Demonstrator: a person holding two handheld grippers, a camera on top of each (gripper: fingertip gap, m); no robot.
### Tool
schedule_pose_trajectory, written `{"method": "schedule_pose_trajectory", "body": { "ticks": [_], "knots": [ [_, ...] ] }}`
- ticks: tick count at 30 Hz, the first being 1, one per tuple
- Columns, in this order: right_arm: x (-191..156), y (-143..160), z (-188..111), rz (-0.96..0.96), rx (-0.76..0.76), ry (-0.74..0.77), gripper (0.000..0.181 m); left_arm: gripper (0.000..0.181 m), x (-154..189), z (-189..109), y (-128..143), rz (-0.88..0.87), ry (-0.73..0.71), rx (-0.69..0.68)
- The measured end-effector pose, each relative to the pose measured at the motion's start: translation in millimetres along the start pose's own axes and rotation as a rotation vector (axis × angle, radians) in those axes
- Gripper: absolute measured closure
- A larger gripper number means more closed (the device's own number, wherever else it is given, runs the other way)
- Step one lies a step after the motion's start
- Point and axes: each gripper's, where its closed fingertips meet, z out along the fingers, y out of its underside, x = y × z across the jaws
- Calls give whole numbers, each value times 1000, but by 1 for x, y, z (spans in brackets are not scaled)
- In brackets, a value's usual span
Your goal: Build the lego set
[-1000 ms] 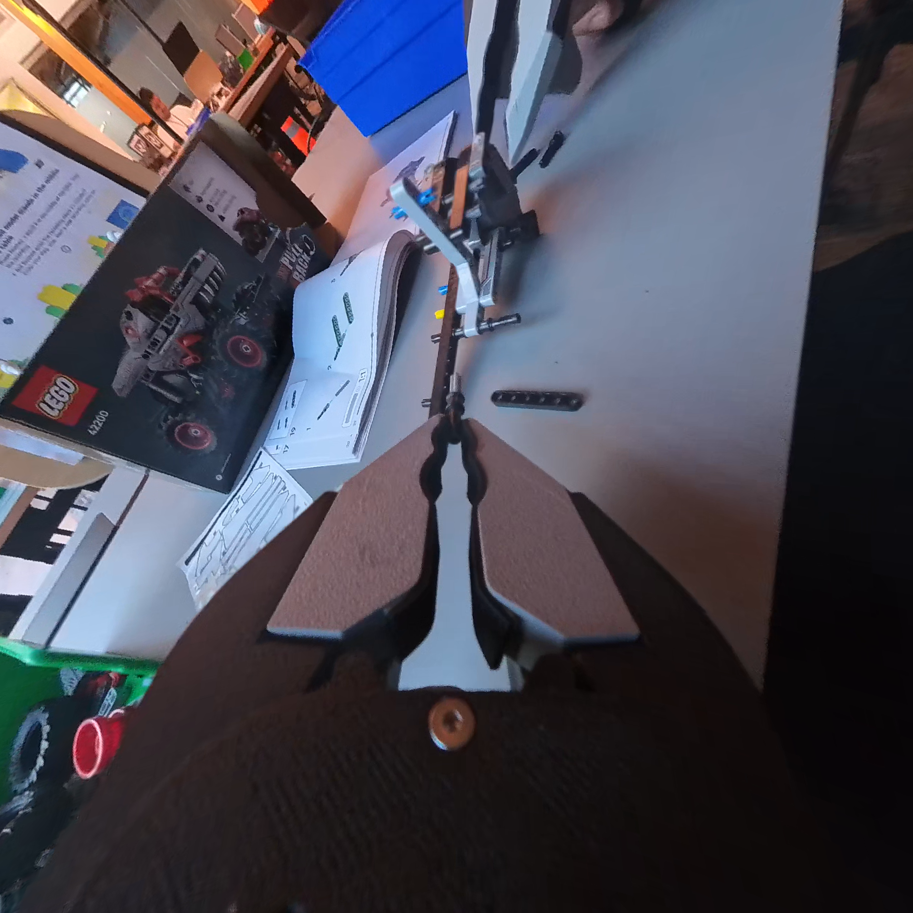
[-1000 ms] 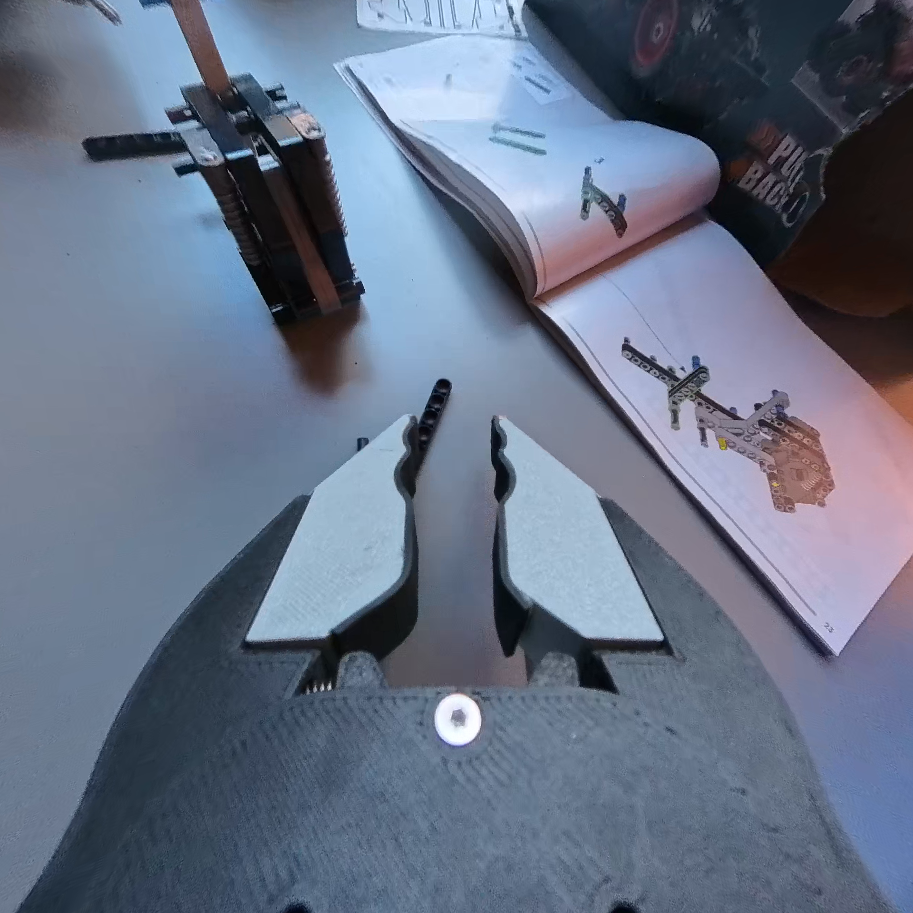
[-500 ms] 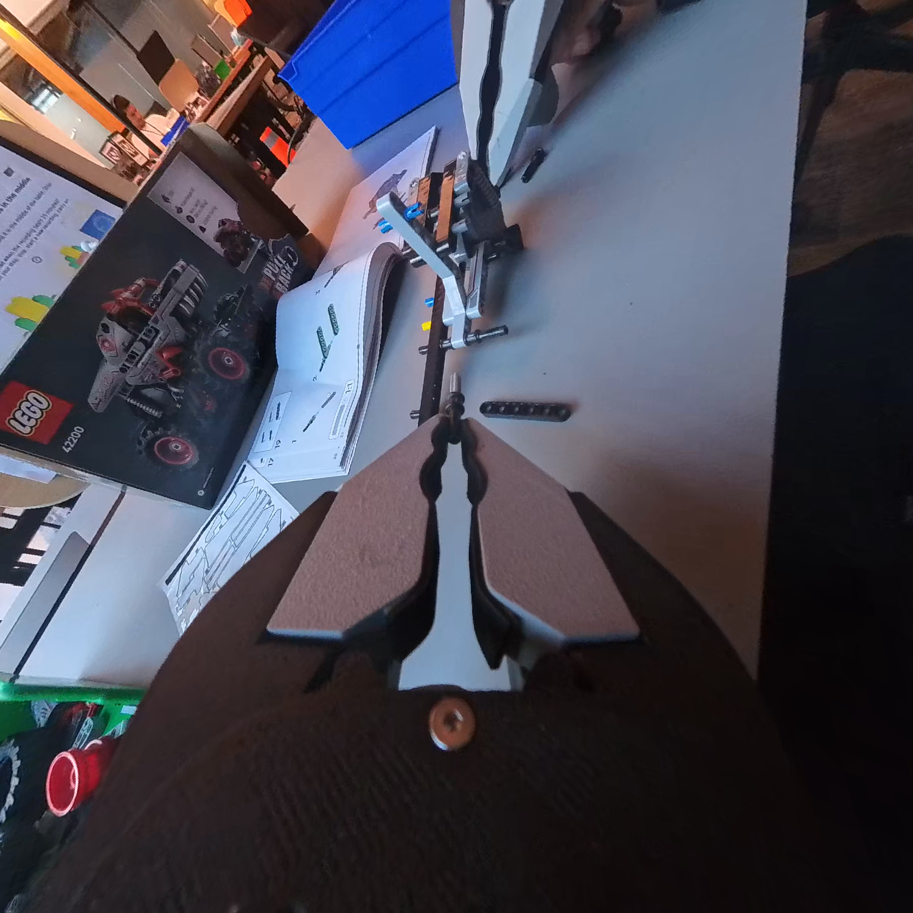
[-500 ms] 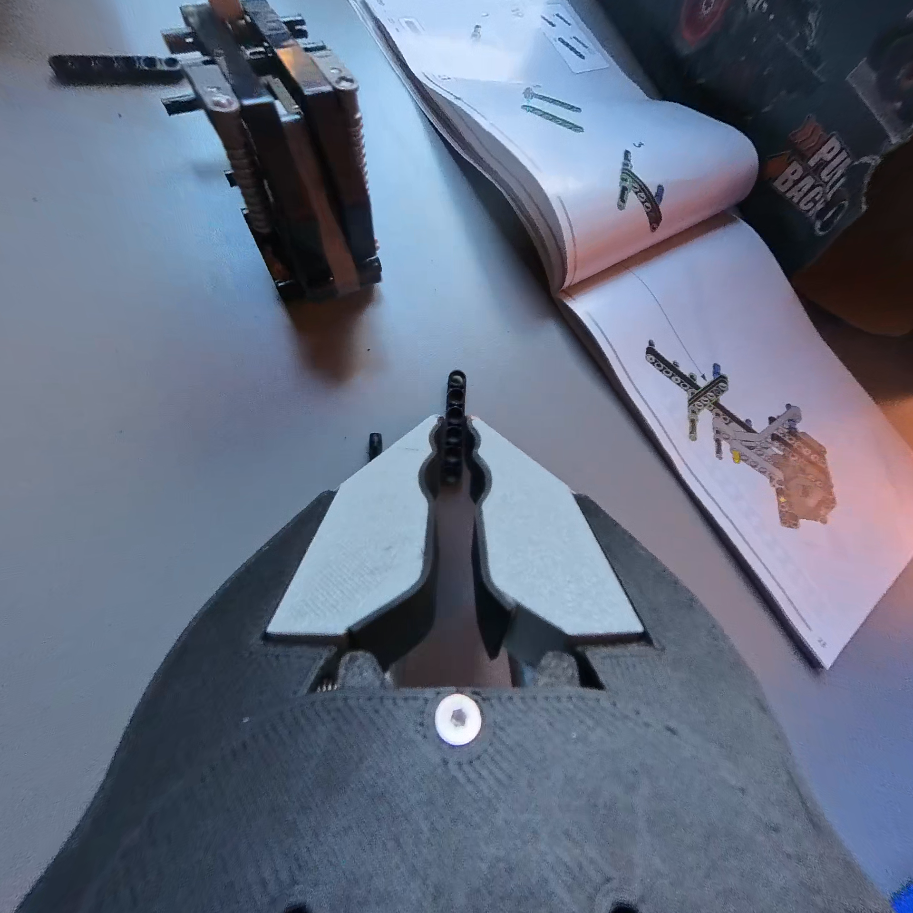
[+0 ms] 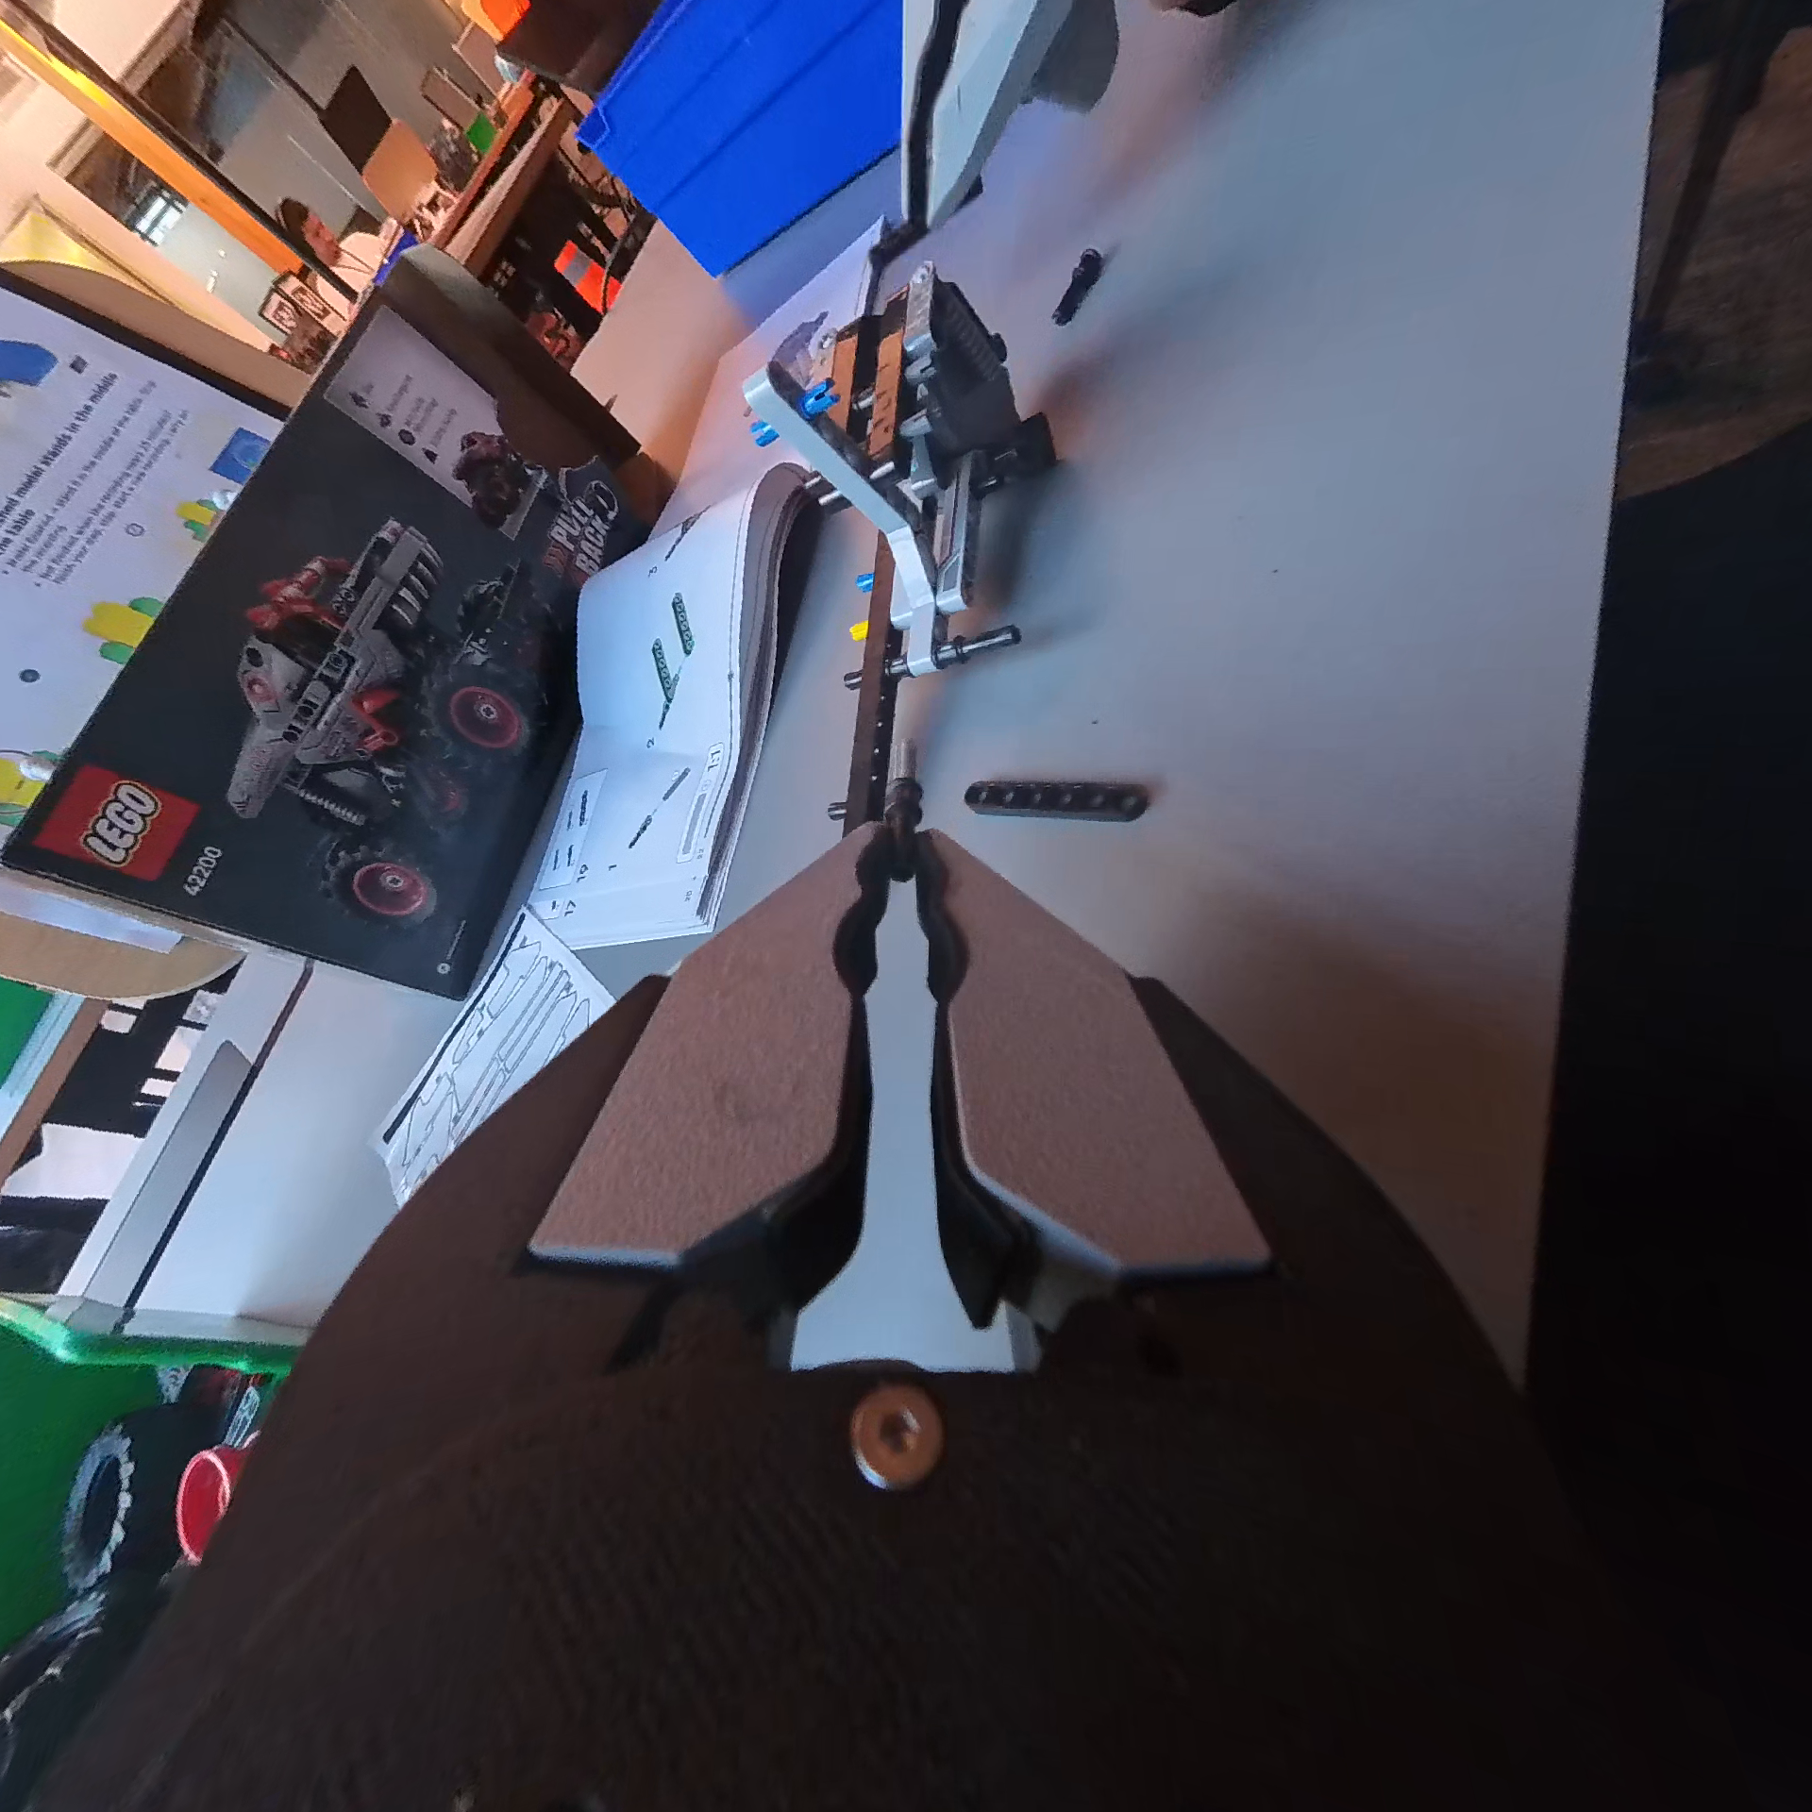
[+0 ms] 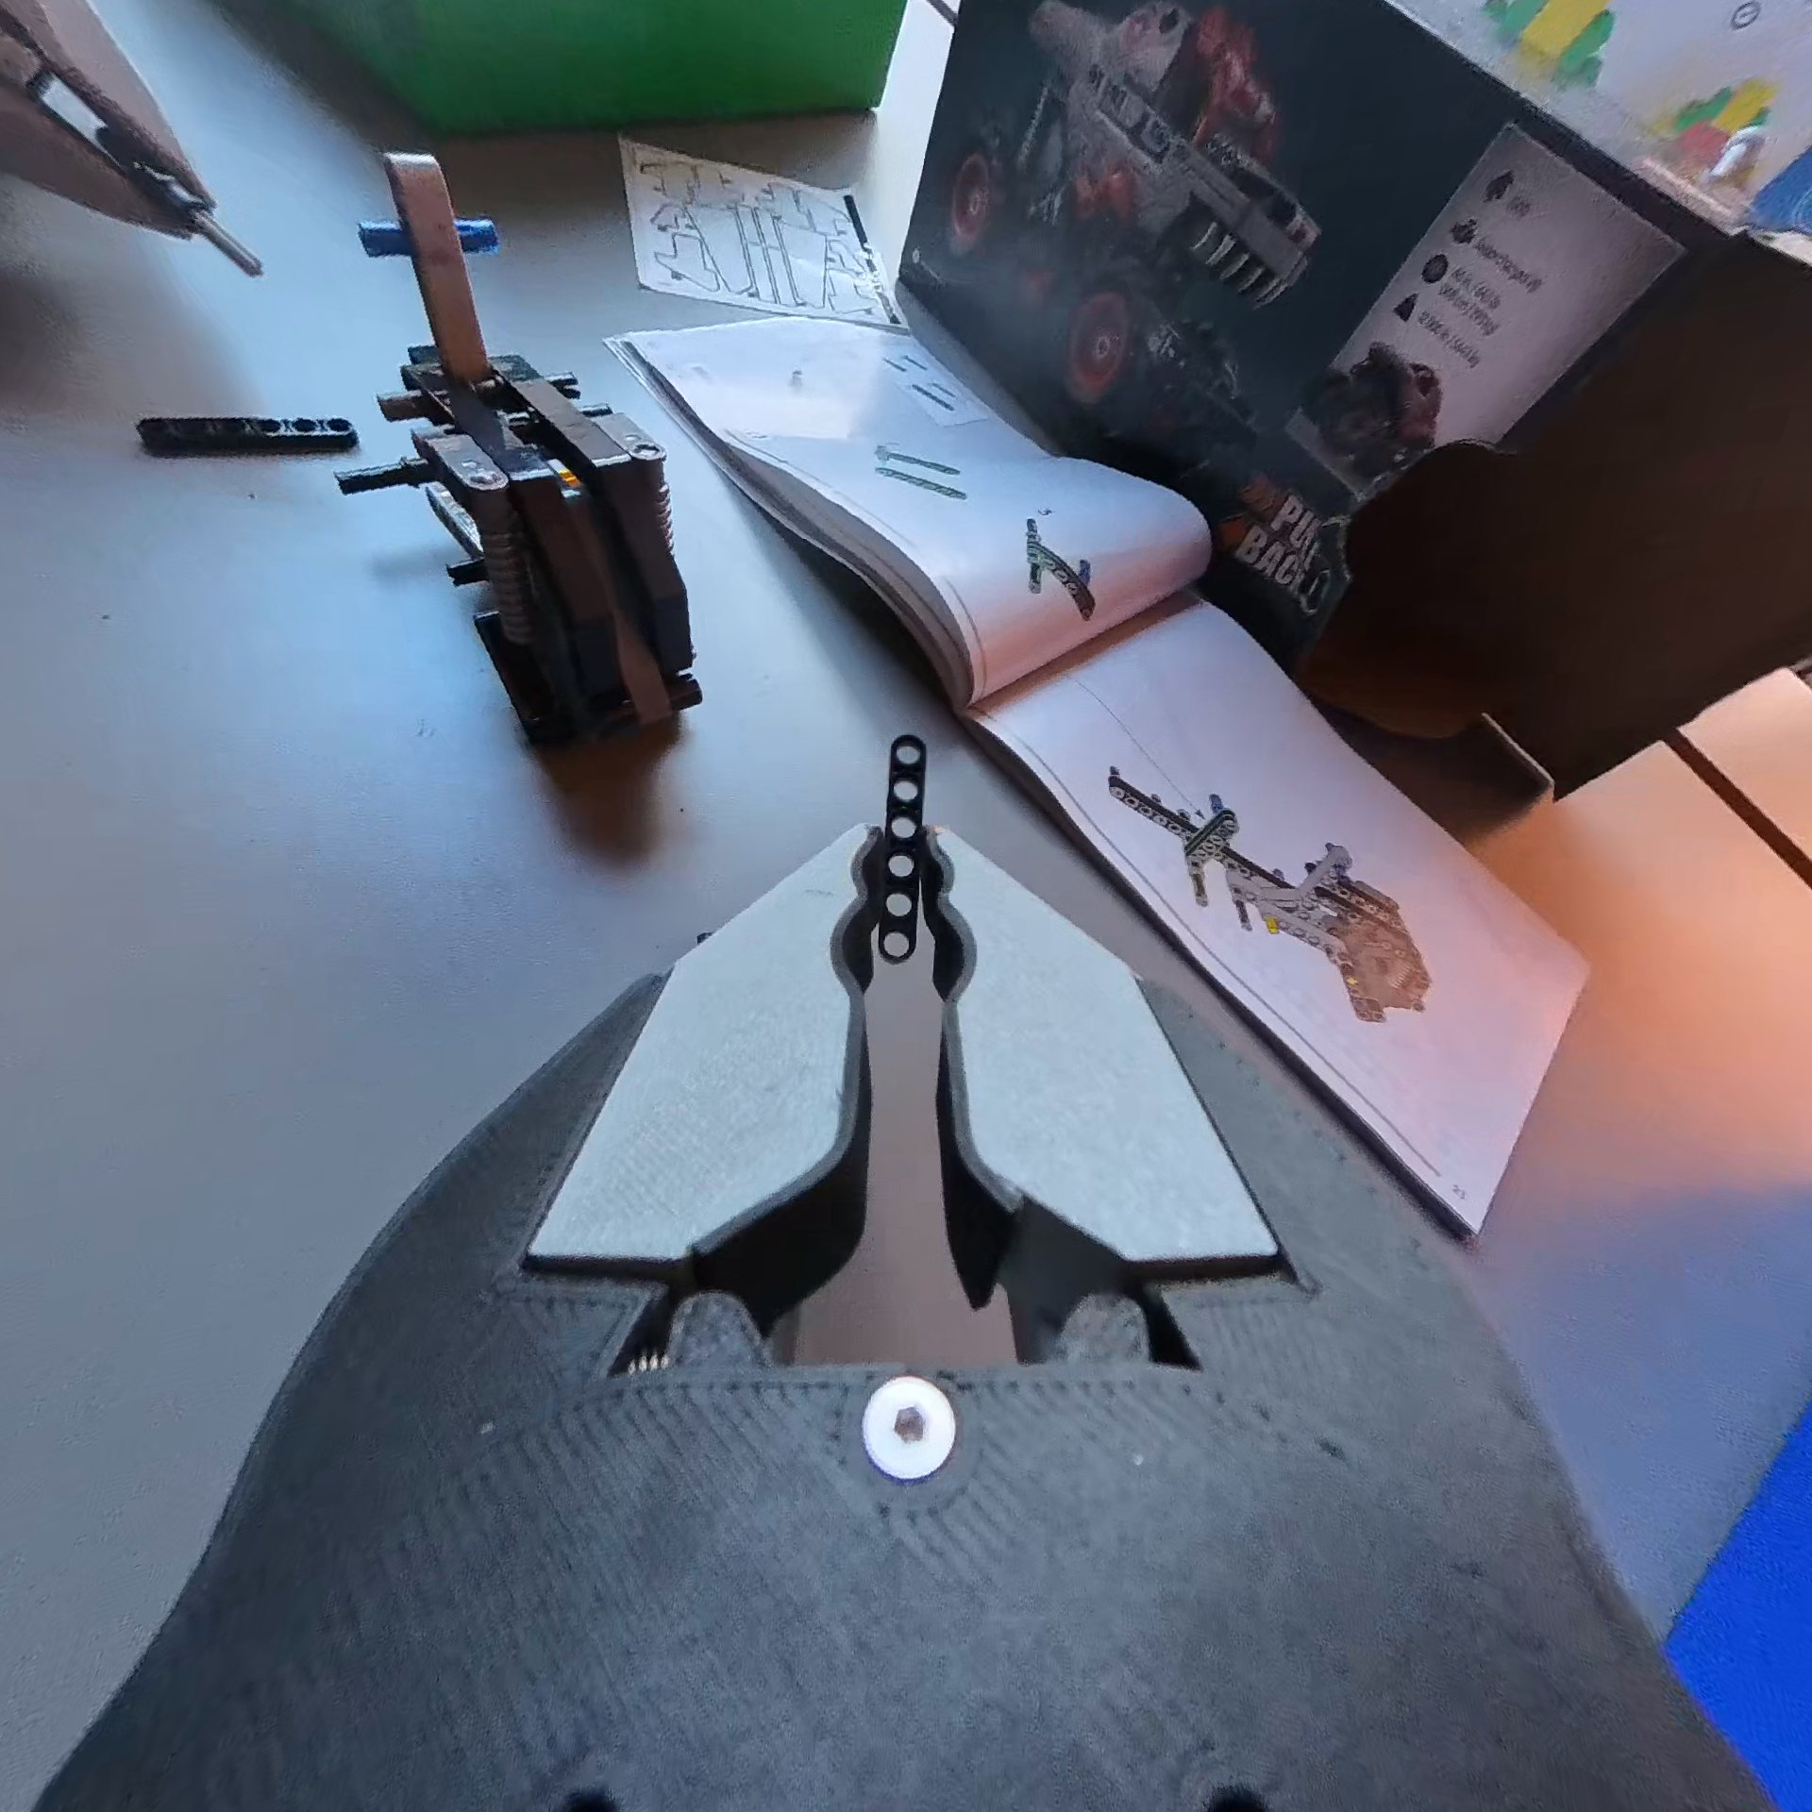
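Note:
My left gripper (image 5: 897,835) is shut on a small dark axle pin (image 5: 903,784) whose grey tip sticks out past the fingertips. My right gripper (image 6: 902,841) is shut on a short black beam (image 6: 904,784) with a row of holes and holds it upright above the table. The half-built Lego assembly (image 6: 549,559) of black and grey parts stands on the table ahead and left of the right gripper. It also shows in the left wrist view (image 5: 917,461), beyond the left gripper. A second black beam (image 5: 1054,799) lies flat on the table; it also shows in the right wrist view (image 6: 245,433).
The open instruction booklet (image 6: 1079,686) and the dark set box (image 6: 1275,294) lie right of the assembly. A sticker sheet (image 6: 765,235) and a green bin (image 6: 637,59) sit behind. A blue bin (image 5: 755,118) stands at the far end. A small black pin (image 5: 1076,284) lies loose. The table edge (image 5: 1608,686) is on the right.
My right gripper closed on the short black beam on the table and lifted it clear. My left gripper kept its hold on the pin and barely moved.

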Motion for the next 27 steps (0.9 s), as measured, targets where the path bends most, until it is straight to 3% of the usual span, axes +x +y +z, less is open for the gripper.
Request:
{"method": "schedule_pose_trajectory", "body": {
  "ticks": [27],
  "knots": [
    [-8, -3, 2, -38, 9, -34, 177, 179, 0, 1, 1, 4, 1, -5]
  ]
}}
